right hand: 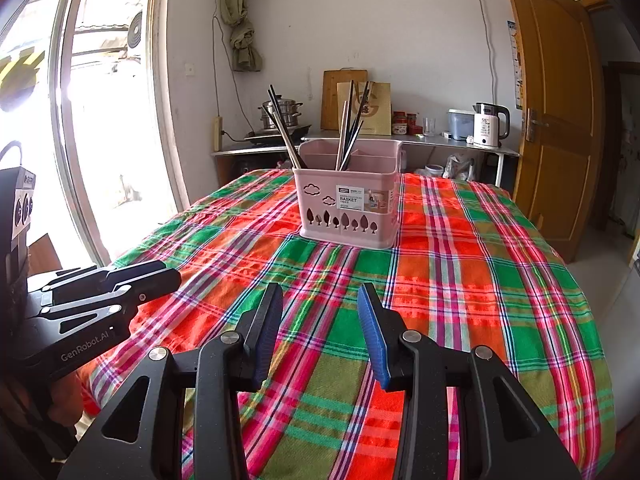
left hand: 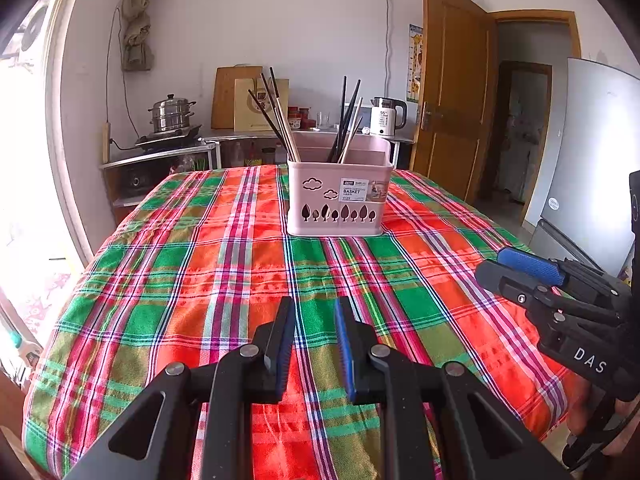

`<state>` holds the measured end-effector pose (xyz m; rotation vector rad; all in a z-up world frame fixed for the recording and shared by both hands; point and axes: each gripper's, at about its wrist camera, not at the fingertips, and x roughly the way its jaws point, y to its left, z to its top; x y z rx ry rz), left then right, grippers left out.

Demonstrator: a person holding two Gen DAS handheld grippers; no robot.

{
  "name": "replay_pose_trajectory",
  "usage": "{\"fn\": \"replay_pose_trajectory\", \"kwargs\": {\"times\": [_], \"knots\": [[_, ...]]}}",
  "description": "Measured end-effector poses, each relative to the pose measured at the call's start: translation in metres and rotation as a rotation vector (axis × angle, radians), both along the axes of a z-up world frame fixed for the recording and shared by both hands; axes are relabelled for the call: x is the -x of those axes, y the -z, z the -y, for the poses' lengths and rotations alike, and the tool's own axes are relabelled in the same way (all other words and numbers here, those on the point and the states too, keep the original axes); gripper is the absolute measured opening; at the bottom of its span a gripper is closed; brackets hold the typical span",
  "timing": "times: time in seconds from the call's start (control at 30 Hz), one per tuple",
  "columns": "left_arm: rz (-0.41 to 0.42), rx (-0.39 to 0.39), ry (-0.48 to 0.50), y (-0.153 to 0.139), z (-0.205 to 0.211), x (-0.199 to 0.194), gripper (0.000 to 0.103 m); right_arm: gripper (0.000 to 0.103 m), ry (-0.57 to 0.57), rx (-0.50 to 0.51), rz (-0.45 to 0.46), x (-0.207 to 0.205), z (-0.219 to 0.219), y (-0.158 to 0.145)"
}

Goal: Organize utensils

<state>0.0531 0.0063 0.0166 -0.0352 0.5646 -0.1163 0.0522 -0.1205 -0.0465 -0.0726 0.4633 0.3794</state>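
Note:
A pink plastic basket (left hand: pixel 338 200) stands on the far middle of the plaid tablecloth (left hand: pixel 240 280); it also shows in the right wrist view (right hand: pixel 350 208). Several dark and pale chopsticks (left hand: pixel 280 120) lean in its left compartment and more chopsticks (left hand: pixel 346 124) stand in a right one. My left gripper (left hand: pixel 314 320) is open and empty, low over the near cloth. My right gripper (right hand: pixel 320 308) is open and empty, also near the front. Each gripper appears at the edge of the other's view: the right gripper (left hand: pixel 500 268) and the left gripper (right hand: pixel 172 276).
Behind the table a counter holds a steel steamer pot (left hand: pixel 172 114), a cutting board (left hand: pixel 230 96), a paper bag, jars and a white kettle (left hand: pixel 386 116). A window is at left, a wooden door (left hand: pixel 452 92) and a fridge (left hand: pixel 596 160) at right.

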Motion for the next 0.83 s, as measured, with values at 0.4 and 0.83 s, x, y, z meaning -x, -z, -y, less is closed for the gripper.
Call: {"fn": "replay_pose_trajectory", "kwargs": {"times": [0.4, 0.83], "knots": [[-0.004, -0.008, 0.007, 0.0036, 0.0037, 0.0007, 0.02, 0.04, 0.002, -0.002, -0.003, 0.0008, -0.0005, 0.0014], [-0.008, -0.012, -0.007, 0.0042, 0.0042, 0.0007, 0.02, 0.04, 0.002, -0.003, -0.003, 0.0002, 0.0002, 0.0013]]}}
